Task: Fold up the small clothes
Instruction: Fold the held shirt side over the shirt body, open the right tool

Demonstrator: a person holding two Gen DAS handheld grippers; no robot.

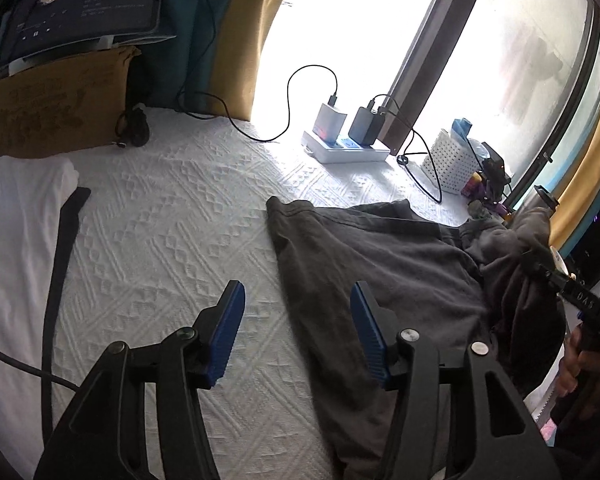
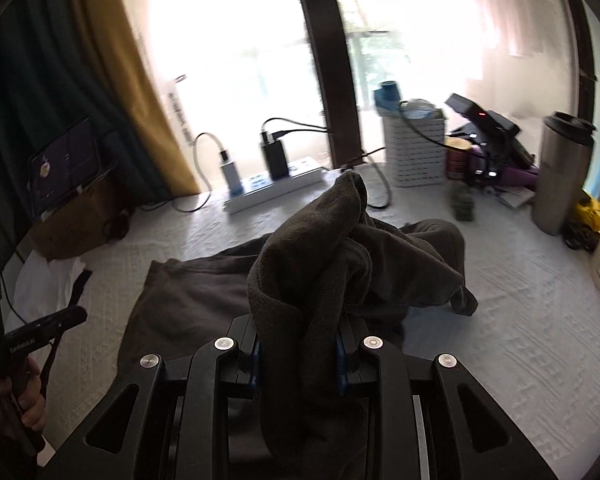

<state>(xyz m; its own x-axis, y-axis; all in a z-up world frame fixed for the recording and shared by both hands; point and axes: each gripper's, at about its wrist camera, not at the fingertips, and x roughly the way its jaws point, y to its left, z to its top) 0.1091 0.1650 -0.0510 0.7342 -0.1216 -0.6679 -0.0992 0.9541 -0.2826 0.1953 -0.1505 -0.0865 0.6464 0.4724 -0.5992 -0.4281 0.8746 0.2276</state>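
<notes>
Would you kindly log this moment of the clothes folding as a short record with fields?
surface: white textured bedspread
garment: dark grey cotton garment, partly spread flat, one end bunched and lifted
left hand-held gripper: open, nothing between its blue pads, hovering over the garment's left edge
right hand-held gripper: shut on a gathered fold of the garment
other cloth: white folded cloth at far left
background: white power strip with chargers, white perforated basket, steel tumbler
fold status: not yet complete
</notes>
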